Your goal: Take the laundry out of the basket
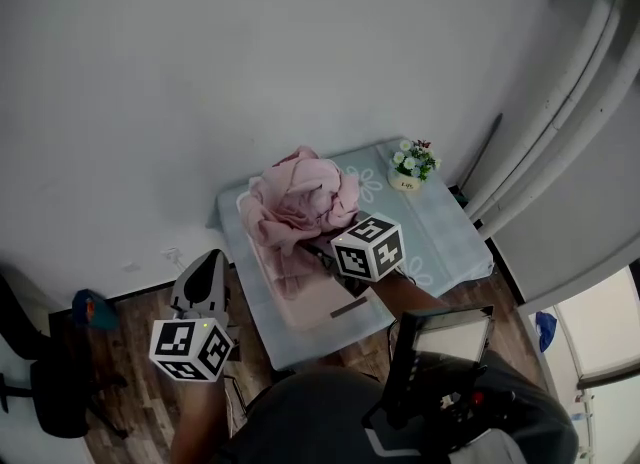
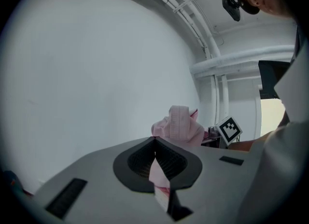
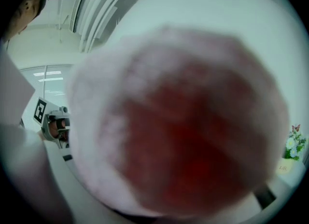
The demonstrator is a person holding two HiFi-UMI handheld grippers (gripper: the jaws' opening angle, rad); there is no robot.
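A bundle of pink laundry [image 1: 300, 202] stands bunched up above the pink basket [image 1: 325, 312] on the small table [image 1: 445, 237]. My right gripper [image 1: 312, 242] reaches into the bundle from the near side, shut on the cloth, with its marker cube just behind. In the right gripper view the pink laundry [image 3: 183, 121] fills the picture as a blur and hides the jaws. My left gripper [image 1: 208, 260] hovers left of the table, off the basket, its jaws pressed together. The left gripper [image 2: 154, 143] points at the raised laundry [image 2: 178, 124], with a thin pink sliver showing low in its seam.
A small pot of flowers [image 1: 411, 166] stands at the table's far right corner. A white wall rises behind. White pipes [image 1: 560, 102] run down the right side. A black chair [image 1: 40, 382] and a blue object [image 1: 90, 307] are on the wooden floor at left.
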